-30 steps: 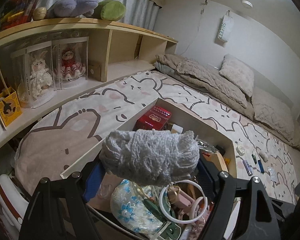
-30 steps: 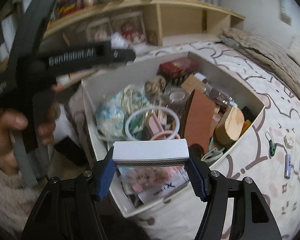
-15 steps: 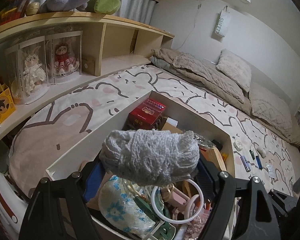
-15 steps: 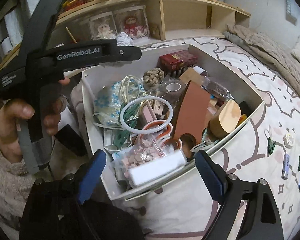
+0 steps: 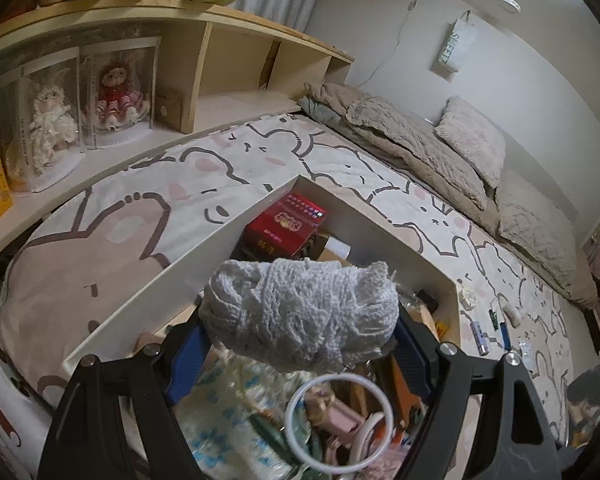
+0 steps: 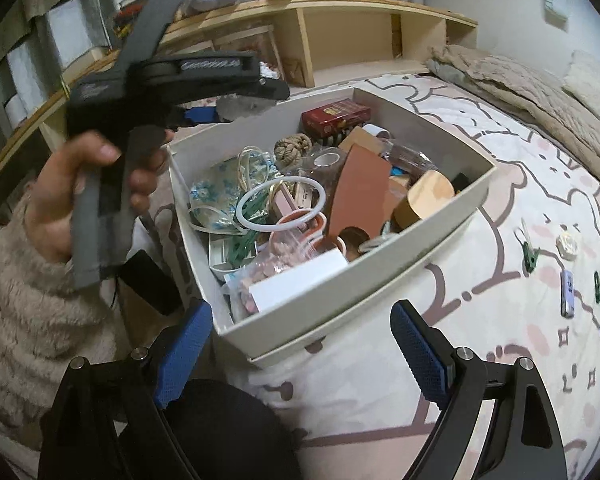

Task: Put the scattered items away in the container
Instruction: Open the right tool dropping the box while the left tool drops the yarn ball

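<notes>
The left claw [image 5: 300, 340] pinches a grey knitted yarn bundle [image 5: 300, 312] between its blue pads, above the full white cardboard box [image 6: 340, 296] on the bed. The right claw [image 6: 300, 348] stands spread and empty, just before the box's near wall.

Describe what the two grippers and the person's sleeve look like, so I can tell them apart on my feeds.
Both grippers look alike: black angular frames with silver bolts and blue ribbed pads on the fingers. The left gripper, seen from the side in the right wrist view, has a black body with blurred white lettering and a grey handle. The sleeve on that hand is fluffy, beige and ribbed. The right gripper shows no sleeve.
</notes>
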Motion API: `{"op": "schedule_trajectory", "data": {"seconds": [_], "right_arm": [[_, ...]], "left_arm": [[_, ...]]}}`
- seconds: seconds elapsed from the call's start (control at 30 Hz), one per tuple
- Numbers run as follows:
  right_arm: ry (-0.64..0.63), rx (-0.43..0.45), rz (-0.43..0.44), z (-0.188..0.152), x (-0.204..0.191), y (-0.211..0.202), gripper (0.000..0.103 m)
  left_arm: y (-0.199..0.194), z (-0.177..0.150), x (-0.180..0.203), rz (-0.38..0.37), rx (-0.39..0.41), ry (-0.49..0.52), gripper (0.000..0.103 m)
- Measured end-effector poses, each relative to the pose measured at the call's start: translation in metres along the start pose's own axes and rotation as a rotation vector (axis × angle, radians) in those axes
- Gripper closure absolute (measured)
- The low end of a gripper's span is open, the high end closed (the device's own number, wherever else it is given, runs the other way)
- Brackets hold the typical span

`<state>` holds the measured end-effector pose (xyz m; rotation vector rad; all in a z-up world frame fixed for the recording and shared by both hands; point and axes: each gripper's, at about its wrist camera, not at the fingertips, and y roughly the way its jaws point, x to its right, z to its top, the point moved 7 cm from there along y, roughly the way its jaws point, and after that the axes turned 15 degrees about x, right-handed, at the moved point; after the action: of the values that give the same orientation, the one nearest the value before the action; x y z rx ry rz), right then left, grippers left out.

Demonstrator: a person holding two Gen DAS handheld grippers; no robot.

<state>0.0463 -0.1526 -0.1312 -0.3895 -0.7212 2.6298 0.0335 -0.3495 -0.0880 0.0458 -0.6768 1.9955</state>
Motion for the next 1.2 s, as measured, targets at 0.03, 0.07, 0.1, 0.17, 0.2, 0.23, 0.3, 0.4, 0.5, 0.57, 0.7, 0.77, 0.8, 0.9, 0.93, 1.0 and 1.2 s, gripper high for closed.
{"op": "schedule_trajectory", "data": {"seconds": [0.03,0.07,0.1,0.17,0.2,0.23,0.3,0.4,0.5,0.57,0.7,0.77,0.8,0.9,0.93,1.0,1.2], "right_arm": [[0.009,0.007,-0.002,-0.001,0.002,-0.003,0.012],[0.013,0.011,-0.004,-0.002,0.003,-0.005,0.012],[0.016,0.018,-0.010,-0.003,0.005,-0.008,0.012],[0.010,0.025,-0.027,-0.006,0.009,-0.011,0.012],[0.011,0.026,-0.035,-0.008,0.011,-0.012,0.012],[0.019,0.026,-0.039,-0.010,0.014,-0.014,0.012],[0.035,0.026,-0.046,-0.014,0.019,-0.016,0.012],[0.056,0.033,-0.060,-0.021,0.028,-0.021,0.012],[0.078,0.041,-0.068,-0.027,0.034,-0.026,0.012],[0.089,0.045,-0.069,-0.030,0.037,-0.029,0.012],[0.108,0.052,-0.067,-0.035,0.041,-0.034,0.012],[0.119,0.058,-0.064,-0.036,0.043,-0.035,0.012],[0.126,0.059,-0.062,-0.037,0.044,-0.036,0.012],[0.139,0.061,-0.059,-0.039,0.046,-0.035,0.012],[0.140,0.060,-0.058,-0.040,0.046,-0.035,0.012],[0.138,0.058,-0.056,-0.041,0.046,-0.036,0.012],[0.136,0.060,-0.068,-0.043,0.051,-0.041,0.012]], "left_arm": [[0.003,0.002,0.002,-0.007,-0.007,-0.006,0.021],[0.005,0.004,0.005,-0.013,-0.014,-0.010,0.021],[0.008,0.005,0.008,-0.020,-0.023,-0.015,0.021],[0.015,0.009,0.016,-0.037,-0.042,-0.019,0.021],[0.019,0.011,0.020,-0.042,-0.050,-0.015,0.021],[0.024,0.013,0.024,-0.042,-0.057,-0.006,0.021],[0.035,0.015,0.032,-0.033,-0.076,0.022,0.021],[0.052,0.014,0.041,-0.024,-0.110,0.068,0.021],[0.069,0.009,0.046,-0.026,-0.163,0.093,0.021],[0.080,0.004,0.047,-0.023,-0.204,0.094,0.021],[0.093,-0.007,0.042,-0.003,-0.263,0.042,0.021],[0.093,-0.011,0.037,0.013,-0.273,-0.009,0.021],[0.092,-0.014,0.034,0.020,-0.280,-0.041,0.021],[0.095,-0.021,0.028,0.046,-0.305,-0.133,0.021],[0.095,-0.023,0.025,0.059,-0.310,-0.167,0.021],[0.096,-0.024,0.020,0.090,-0.306,-0.225,0.021],[0.091,-0.022,0.012,0.095,-0.273,-0.345,0.000]]}}
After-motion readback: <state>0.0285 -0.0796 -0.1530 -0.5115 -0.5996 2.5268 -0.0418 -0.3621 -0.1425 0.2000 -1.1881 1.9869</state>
